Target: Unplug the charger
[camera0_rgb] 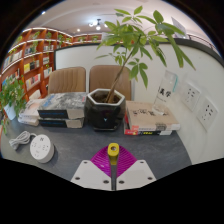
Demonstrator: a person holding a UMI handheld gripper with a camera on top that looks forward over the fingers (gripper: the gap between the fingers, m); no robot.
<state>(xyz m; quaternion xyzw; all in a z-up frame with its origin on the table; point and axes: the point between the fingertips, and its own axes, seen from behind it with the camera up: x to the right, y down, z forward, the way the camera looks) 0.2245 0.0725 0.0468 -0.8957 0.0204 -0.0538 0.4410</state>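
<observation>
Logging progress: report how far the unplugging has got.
Done: nothing clearly; I can't tell if any charger sits in the wall sockets. In hand: gripper over the table, a small yellow item at its fingertips. Left: confirming the charger is out.

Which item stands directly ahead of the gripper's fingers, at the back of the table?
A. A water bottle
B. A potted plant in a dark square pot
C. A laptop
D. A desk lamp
B: the potted plant rises beyond the open gripper, between stacked books and a box.
</observation>
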